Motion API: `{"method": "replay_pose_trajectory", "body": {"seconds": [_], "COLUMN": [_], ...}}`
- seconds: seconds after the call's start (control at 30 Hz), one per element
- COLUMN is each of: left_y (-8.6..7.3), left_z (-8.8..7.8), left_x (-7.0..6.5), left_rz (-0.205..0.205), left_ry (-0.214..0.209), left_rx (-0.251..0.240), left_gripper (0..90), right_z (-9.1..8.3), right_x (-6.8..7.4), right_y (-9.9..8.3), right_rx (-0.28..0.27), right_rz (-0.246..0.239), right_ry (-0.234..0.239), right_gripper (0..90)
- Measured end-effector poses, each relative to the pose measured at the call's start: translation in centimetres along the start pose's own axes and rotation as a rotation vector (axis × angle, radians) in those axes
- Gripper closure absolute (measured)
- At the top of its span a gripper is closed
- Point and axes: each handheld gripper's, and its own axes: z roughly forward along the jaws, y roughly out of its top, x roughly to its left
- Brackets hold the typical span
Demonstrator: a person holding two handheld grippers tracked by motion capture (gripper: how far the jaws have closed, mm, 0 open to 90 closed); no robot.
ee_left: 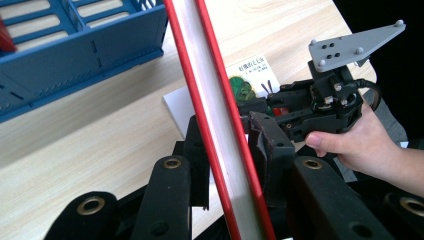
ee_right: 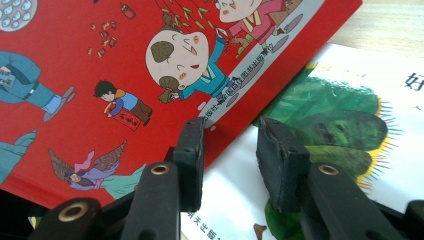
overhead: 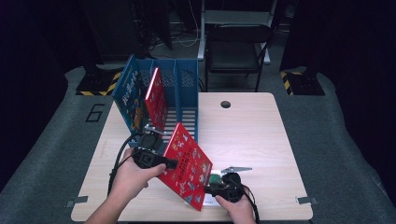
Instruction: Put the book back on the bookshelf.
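Tilting, the red book (overhead: 187, 165) seemingly runs lengthwise toward the blue rack (overhead: 187, 88).

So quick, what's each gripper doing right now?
Left gripper: closed on the edge of the red picture book, holding it tilted above the table.
Right gripper: open, holding nothing, its jaws over the white and green book lying flat.

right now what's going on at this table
A person is working with a gripper in each hand. The left gripper is clamped on the edge of a red picture book, holding it tilted above the table. The right gripper sits open at the book's lower corner, over a white book with a green picture lying flat on the table. Behind them, a blue file rack already holds two books upright.
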Motion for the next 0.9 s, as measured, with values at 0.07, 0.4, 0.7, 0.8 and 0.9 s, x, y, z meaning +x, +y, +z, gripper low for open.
{"method": "replay_pose_trajectory", "body": {"seconds": [0.07,0.4,0.7,0.8,0.9], "left_y": [0.2,1.1,1.9,2.2,2.4], "left_z": [-0.1,-0.2,-0.1,-0.2,-0.2], "left_x": [-0.2,-1.3,-2.1,-2.5,-2.6], "left_rz": [0.010,0.052,0.082,0.106,0.120], "left_ry": [0.000,0.028,0.047,0.044,0.043], "left_rx": [0.000,0.013,0.015,0.031,0.041], "left_gripper": [72.0,73.7,77.6,78.5,79.1], "right_z": [0.2,0.5,0.7,0.6,0.6], "right_x": [0.2,0.5,0.7,0.7,0.7], "right_y": [0.0,0.1,0.1,0.1,0.1], "right_rx": [0.001,0.002,-0.003,-0.003,0.000], "right_rz": [-0.005,-0.022,-0.020,-0.023,-0.030], "right_ry": [0.000,0.014,0.016,0.017,0.025], "right_gripper": [63.3,62.5,61.5,61.2,61.1]}}
